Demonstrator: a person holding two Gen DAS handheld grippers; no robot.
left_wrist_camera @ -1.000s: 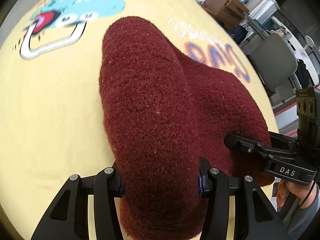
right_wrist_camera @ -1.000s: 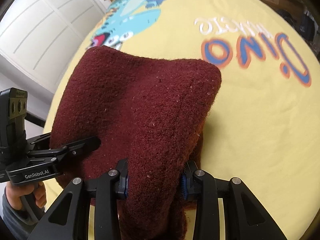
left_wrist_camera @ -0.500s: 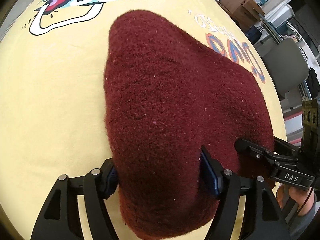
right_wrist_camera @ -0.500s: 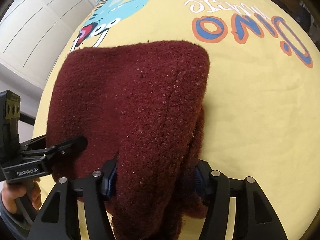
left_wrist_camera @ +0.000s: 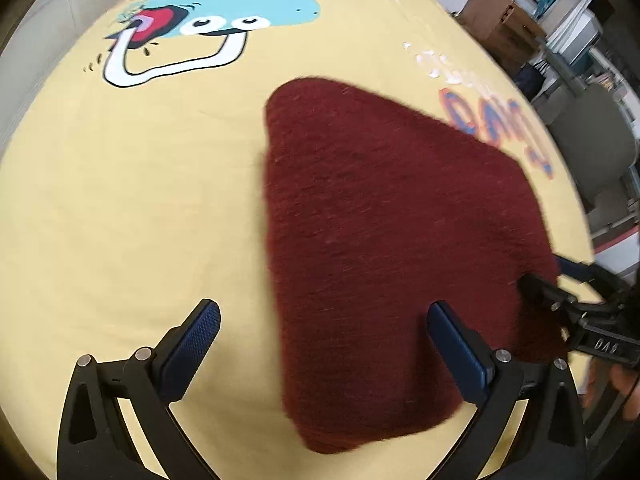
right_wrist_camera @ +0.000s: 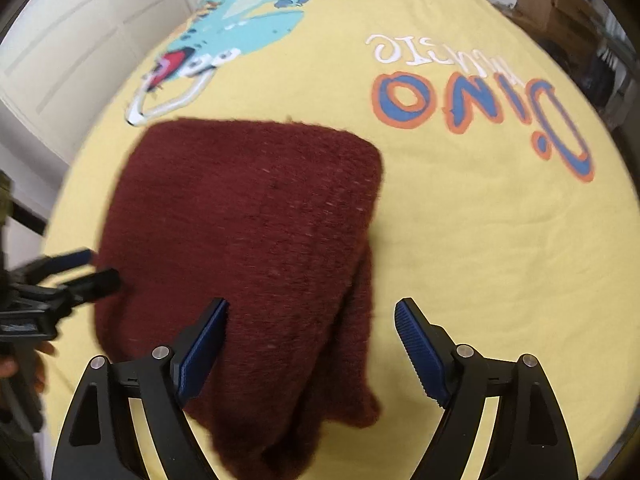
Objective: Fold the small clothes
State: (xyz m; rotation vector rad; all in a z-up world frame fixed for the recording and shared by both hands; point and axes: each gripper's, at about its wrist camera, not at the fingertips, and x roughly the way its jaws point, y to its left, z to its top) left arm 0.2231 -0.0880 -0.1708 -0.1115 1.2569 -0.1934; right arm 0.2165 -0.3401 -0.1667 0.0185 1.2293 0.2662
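**Both claws released around the folded maroon garment**

On the far left of the yellow cotton sheet (left_wrist_camera: 120, 208) sits its printed turquoise cartoon dinosaur (left_wrist_camera: 224, 12) with a red open mouth and white outline. The sheet covers the whole surface under the work.

The left claw (left_wrist_camera: 324, 332) is spread wide, its blue ribbed pads (left_wrist_camera: 196, 340) holding nothing. Its left finger stands over bare yellow cloth; its right finger stands over the garment's near portion. Whether that pad touches the fabric cannot be told.

The fuzzy dark maroon knitted garment (left_wrist_camera: 384, 240) lies folded on the sheet, roughly in the middle of both views, with a rounded far corner and a thicker, bunched edge on its right side in the right wrist view (right_wrist_camera: 256, 248). It partly covers the orange-and-blue "Dino" lettering (right_wrist_camera: 480, 108) in the left wrist view, while in the right wrist view the lettering lies clear to the garment's right.

The right claw (right_wrist_camera: 312, 344) is likewise released, fingers wide apart. Its left pad hovers over the maroon knit, its right pad over bare yellow sheet just beside the bunched edge. Each claw shows at the other view's edge, tips near the garment's side.
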